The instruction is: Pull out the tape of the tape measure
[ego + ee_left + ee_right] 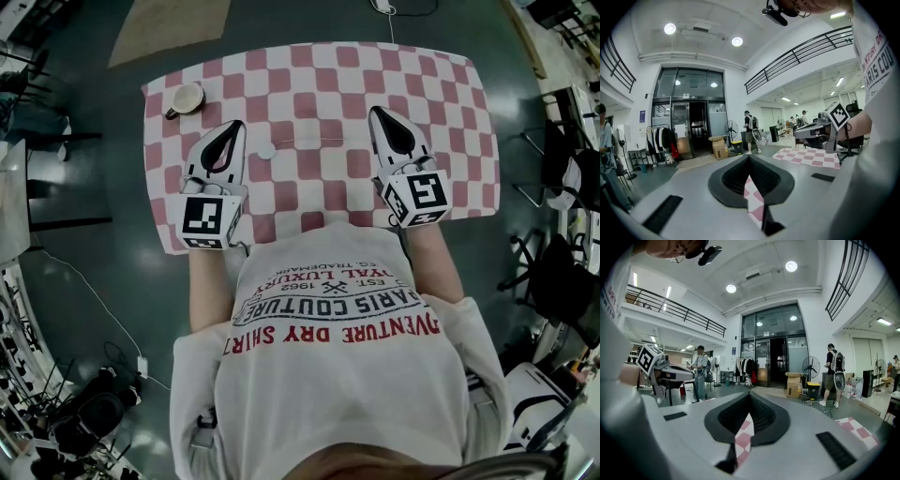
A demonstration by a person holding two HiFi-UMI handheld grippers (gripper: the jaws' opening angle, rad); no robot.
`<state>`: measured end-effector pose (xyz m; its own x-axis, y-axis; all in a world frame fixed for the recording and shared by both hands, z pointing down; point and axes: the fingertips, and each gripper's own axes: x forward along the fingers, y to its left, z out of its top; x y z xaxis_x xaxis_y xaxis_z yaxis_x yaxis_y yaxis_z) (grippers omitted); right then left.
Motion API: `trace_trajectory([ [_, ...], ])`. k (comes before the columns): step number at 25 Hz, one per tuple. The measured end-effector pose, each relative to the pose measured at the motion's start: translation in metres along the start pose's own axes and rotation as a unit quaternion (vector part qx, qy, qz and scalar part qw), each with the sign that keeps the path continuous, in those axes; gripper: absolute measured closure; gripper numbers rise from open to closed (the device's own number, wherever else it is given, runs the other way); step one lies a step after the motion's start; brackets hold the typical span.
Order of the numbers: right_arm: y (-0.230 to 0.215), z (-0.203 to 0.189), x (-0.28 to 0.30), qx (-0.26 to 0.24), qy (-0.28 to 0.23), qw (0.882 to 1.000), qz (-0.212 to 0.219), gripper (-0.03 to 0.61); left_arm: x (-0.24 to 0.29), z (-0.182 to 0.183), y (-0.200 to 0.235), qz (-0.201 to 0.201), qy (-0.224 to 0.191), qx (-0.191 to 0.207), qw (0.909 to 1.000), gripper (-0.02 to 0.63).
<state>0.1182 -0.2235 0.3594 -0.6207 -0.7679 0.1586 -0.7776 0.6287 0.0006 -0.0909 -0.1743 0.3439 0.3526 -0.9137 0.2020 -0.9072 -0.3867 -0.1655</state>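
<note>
Seen from the head view, the table (319, 84) wears a pink-and-white checked cloth, and the person stands at its near edge with a gripper in each hand, both laid low over the cloth and pointing toward the far edge. The left gripper (237, 125) lies toward the left edge and the right gripper (377, 111) toward the right, well apart from each other. The tape measure (266, 150), a small round white case, sits on the cloth between them, just beside the tip of the left gripper and well clear of the right one. A cup (186, 98) stands near the far left corner.

Neither gripper view shows the tape measure or the cup. Each looks level over the table into a large hall instead, with glass doors (771, 364), a standing fan (811, 367), cardboard boxes (720, 146) and people standing about.

What the gripper views do settle is the jaws. On both grippers the tips meet, with nothing clamped between them. Only a sliver of checked cloth shows through the gap lower down. The left gripper view also catches the right gripper out to its side, with its marker cube (838, 114) raised above the cloth.
</note>
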Motion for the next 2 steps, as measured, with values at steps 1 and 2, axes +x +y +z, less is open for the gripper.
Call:
trace_trajectory([
  [1,0.0005,0.0002,-0.0002,0.000,0.000,1.000,0.001,0.551,-0.0002,0.0001,-0.0003,-0.001,0.000,-0.002,1.0000,0.597],
  [2,0.0010,0.0003,-0.0004,-0.001,0.001,1.000,0.001,0.551,-0.0004,0.0001,-0.0005,-0.002,0.001,-0.003,1.0000,0.597],
])
